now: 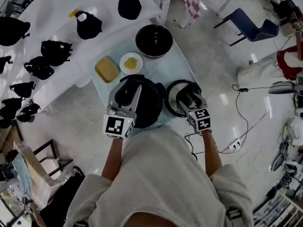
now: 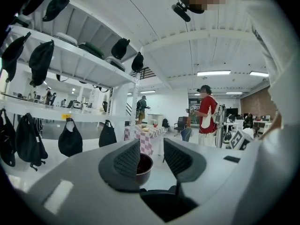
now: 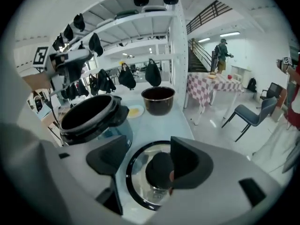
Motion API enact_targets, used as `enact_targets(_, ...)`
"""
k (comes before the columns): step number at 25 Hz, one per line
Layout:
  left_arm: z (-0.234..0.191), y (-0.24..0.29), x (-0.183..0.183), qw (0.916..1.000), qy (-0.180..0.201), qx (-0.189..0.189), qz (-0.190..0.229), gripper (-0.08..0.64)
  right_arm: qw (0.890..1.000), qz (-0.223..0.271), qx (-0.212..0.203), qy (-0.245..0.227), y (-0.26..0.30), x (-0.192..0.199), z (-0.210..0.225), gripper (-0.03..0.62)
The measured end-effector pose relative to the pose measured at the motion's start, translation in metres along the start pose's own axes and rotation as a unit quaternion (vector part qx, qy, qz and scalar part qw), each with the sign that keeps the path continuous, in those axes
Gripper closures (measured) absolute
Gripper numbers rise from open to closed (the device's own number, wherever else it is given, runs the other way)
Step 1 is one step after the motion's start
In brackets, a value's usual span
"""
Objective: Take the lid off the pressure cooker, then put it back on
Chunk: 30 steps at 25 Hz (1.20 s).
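Observation:
The black pressure cooker (image 1: 150, 104) stands lidless on the pale table (image 1: 176, 66); the right gripper view shows its dark inside (image 3: 89, 112). Its glass lid (image 1: 171, 106) with a black rim lies flat on the table just to the cooker's right. My right gripper (image 1: 185, 97) points down over the lid. Its jaws stand wide open (image 3: 149, 156) on either side of the lid's black knob (image 3: 160, 170), which sits close to the right finger. My left gripper (image 1: 127, 94) hovers over the cooker's left side, roughly level, open (image 2: 151, 158), with nothing between its pads.
Behind the cooker are a black inner pot (image 1: 154, 40), a small white plate of yellow food (image 1: 131, 63) and a yellow block in a tray (image 1: 106, 70). White shelves with black bags (image 1: 87, 25) run along the left. A blue chair (image 1: 251, 25) stands at the right.

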<state>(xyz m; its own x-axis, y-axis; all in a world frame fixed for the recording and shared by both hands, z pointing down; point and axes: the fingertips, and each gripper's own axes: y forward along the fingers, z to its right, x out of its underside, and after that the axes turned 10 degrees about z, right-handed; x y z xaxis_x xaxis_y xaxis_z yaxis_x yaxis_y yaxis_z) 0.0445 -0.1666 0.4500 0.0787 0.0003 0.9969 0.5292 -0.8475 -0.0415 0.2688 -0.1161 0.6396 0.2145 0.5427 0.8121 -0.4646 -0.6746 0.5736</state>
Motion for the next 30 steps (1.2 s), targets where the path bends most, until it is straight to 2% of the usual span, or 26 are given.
enact_targets(4, 0.001, -0.003, 0.000, 1.0000, 0.000, -0.002, -0.002, 0.410, 0.997, -0.075, -0.015, 0.002, 0.022, 0.040, 0.014, 0.301)
enact_targets(9, -0.002, -0.010, 0.000, 0.9999, 0.001, -0.012, -0.003, 0.410, 0.984, -0.176, -0.035, -0.005, 0.047, 0.083, 0.027, 0.287)
enact_targets(15, -0.012, -0.019, -0.001, 0.9996, 0.004, -0.029, -0.004, 0.411, 0.969, -0.244, -0.031, -0.011, 0.060, 0.109, 0.036, 0.285)
enact_targets(20, -0.016, -0.024, -0.002, 0.9993, 0.005, -0.036, -0.006, 0.410, 0.962, -0.273, -0.026, -0.019, 0.066, 0.122, 0.037, 0.287)
enact_targets(30, -0.021, -0.025, 0.000, 0.9992, 0.006, -0.037, -0.012, 0.410, 0.962, -0.274, -0.012, -0.022, 0.071, 0.125, 0.039, 0.288)
